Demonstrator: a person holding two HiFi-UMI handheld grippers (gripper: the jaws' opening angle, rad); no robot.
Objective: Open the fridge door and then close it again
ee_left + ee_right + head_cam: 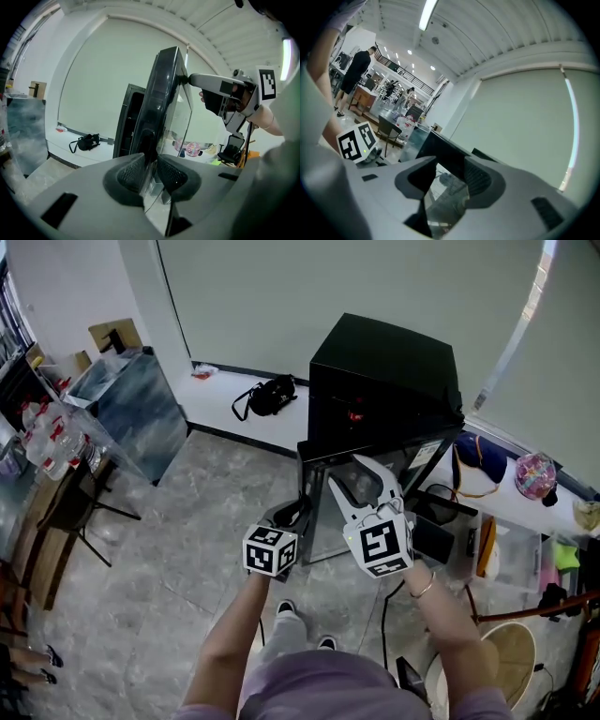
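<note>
Fridge door (pixel 161 93) ajar — left gripper (pixel 150 160) clamps its edge.

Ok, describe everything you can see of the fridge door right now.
The fridge door is a glass panel in a dark frame, upright and swung partly open from the black cabinet. The left gripper pinches its free edge; the right gripper straddles its top edge with fingers apart.

The fridge (pixel 384 381) is black, its door (pixel 161 108) dark, glossy glass. In front of the fridge, the left gripper (pixel 297 509) and right gripper (pixel 344 470) are pale grey with dark pads. Their 2 cubes (pixel 270 550) (pixel 380 545) carry black-and-white square markers. Left of the fridge lies a black bag (pixel 267 395), and the floor (pixel 187 549) is mottled grey.
</note>
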